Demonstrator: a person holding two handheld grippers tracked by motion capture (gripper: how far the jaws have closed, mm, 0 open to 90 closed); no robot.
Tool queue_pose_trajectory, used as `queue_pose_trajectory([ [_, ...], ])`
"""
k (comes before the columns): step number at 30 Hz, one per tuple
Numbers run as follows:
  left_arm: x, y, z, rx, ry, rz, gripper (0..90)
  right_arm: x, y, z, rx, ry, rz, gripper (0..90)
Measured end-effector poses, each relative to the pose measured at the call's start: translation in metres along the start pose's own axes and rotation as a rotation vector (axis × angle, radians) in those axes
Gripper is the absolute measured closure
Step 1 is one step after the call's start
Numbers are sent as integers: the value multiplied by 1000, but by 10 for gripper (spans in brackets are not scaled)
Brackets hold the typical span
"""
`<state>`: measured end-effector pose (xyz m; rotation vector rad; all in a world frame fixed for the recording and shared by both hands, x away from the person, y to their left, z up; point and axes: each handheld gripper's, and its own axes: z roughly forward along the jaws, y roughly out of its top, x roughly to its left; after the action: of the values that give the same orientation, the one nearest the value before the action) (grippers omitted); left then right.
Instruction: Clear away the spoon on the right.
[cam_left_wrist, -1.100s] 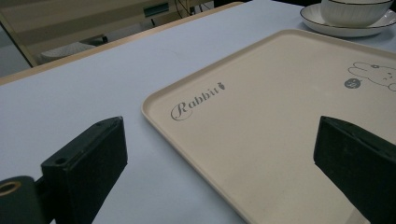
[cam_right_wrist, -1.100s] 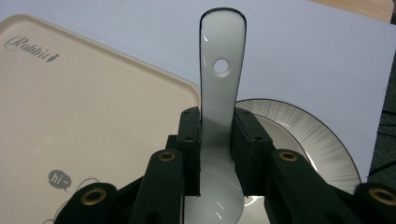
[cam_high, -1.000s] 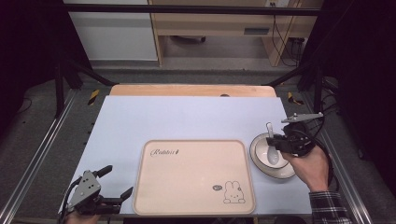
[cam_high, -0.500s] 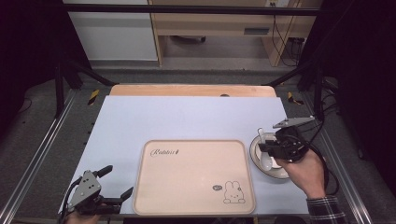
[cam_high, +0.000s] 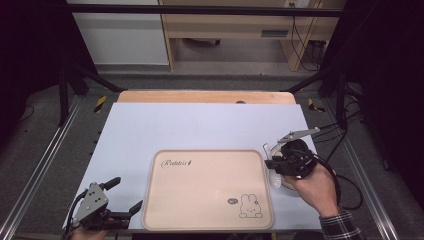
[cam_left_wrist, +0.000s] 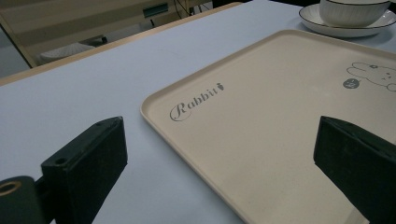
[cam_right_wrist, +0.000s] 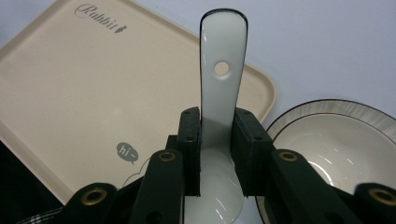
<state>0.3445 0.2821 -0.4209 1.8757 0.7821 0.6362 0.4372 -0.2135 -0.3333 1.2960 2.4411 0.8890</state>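
Your right tongs are clenched on a white ceramic spoon, its handle sticking out past the jaws over the right edge of the beige rabbit tray. The bowl sits just beside it, on a saucer on the table. Your left tongs rest released near the tray's left edge, grasping nothing.
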Motion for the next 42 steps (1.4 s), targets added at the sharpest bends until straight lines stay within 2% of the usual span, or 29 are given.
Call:
queue_pose_trajectory([
  [7, 0, 0, 0, -2, 0, 0, 23, 9, -2, 13, 30, 24, -14, 740],
  [9, 0, 0, 0, -2, 0, 0, 23, 12, -3, 16, 46, 31, -1, 740],
  [11, 0, 0, 0, -1, 0, 0, 23, 13, -4, 20, 56, 34, -22, 740],
  [16, 0, 0, -1, -3, 1, -1, 23, 19, -6, 30, 90, 49, -16, 740],
  [20, 0, 0, -1, -5, 2, -2, 23, 22, -9, 39, 104, 58, -37, 740],
  [23, 1, 0, -1, -5, 2, -2, 23, 25, -10, 44, 119, 69, -19, 740],
  [24, 1, 0, -1, -3, 2, 0, 23, 24, -11, 47, 123, 70, -39, 740],
  [25, 0, 0, -1, -4, 2, -1, 23, 25, -12, 48, 132, 71, -27, 740],
  [30, 1, 0, -1, -2, 2, 2, 23, 27, -17, 59, 150, 79, -39, 740],
  [32, 1, 0, -1, -4, 2, -2, 23, 28, -19, 63, 161, 80, -29, 740],
  [42, 1, 0, -1, -3, 1, -2, 23, 28, -29, 80, 159, 71, -35, 736],
])
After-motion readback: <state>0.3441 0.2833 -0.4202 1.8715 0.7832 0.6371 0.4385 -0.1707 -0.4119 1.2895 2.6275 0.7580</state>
